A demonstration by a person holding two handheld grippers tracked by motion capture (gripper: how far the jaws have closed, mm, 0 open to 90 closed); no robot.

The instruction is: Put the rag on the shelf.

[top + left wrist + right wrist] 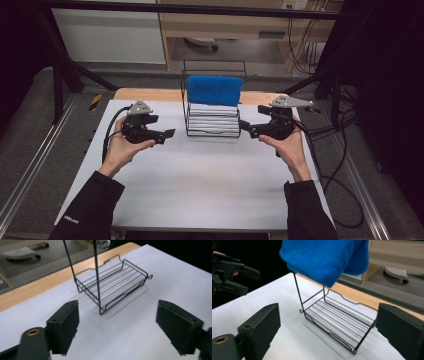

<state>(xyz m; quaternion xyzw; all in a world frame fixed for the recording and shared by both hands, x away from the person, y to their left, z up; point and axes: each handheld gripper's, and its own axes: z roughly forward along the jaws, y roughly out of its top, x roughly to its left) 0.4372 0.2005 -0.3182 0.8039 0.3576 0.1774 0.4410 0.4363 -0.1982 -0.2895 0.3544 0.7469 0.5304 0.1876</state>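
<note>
A white table (200, 185) carries a black wire rack (212, 122) at its far middle, with a blue towel (214, 90) draped over the rack's top bar. The left gripper (167, 134) and right gripper (243, 125) hover on either side of the rack, touching nothing, each with jaws spread wide apart and empty.

Blue towel (324, 257) cut off by top edge in right gripper view; hides rack's (337, 322) top bar.
</note>
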